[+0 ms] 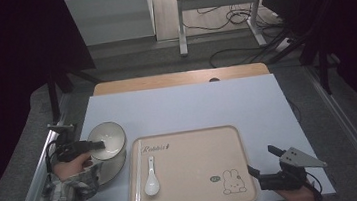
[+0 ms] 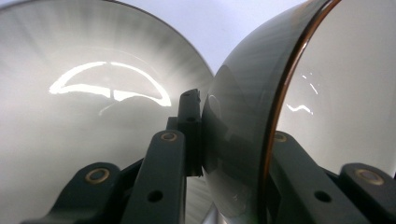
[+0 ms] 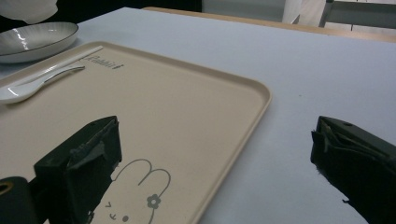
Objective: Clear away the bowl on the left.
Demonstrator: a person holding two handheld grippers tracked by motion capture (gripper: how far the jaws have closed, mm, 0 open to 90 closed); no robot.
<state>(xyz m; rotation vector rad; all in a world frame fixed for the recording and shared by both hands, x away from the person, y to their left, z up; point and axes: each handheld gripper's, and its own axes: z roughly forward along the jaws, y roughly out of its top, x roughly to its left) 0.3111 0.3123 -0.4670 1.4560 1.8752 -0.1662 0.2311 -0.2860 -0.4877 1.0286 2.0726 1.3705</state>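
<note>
A grey-white bowl [image 1: 112, 136] with a thin brown rim hangs tilted over a shallow grey plate [image 1: 111, 171] at the table's left. My left gripper [image 1: 98, 145] is shut on the bowl's rim. In the left gripper view the bowl's wall [image 2: 243, 154] sits clamped between the jaws, one jaw outside and one inside, with the plate [image 2: 70, 140] behind. My right gripper [image 1: 262, 159] stands open at the tray's near right corner, nothing between its fingers; in its own view the right gripper [image 3: 212, 154] straddles the tray's edge.
A beige tray [image 1: 190, 139] with a rabbit drawing [image 1: 233, 181] holds a white spoon [image 1: 151, 176] and white chopsticks [image 1: 137, 175] along its left side. The right gripper view shows the tray's rim [image 3: 259, 100], spoon [image 3: 32, 84] and plate [image 3: 32, 39]. Bare blue tabletop [image 1: 192, 104] lies beyond.
</note>
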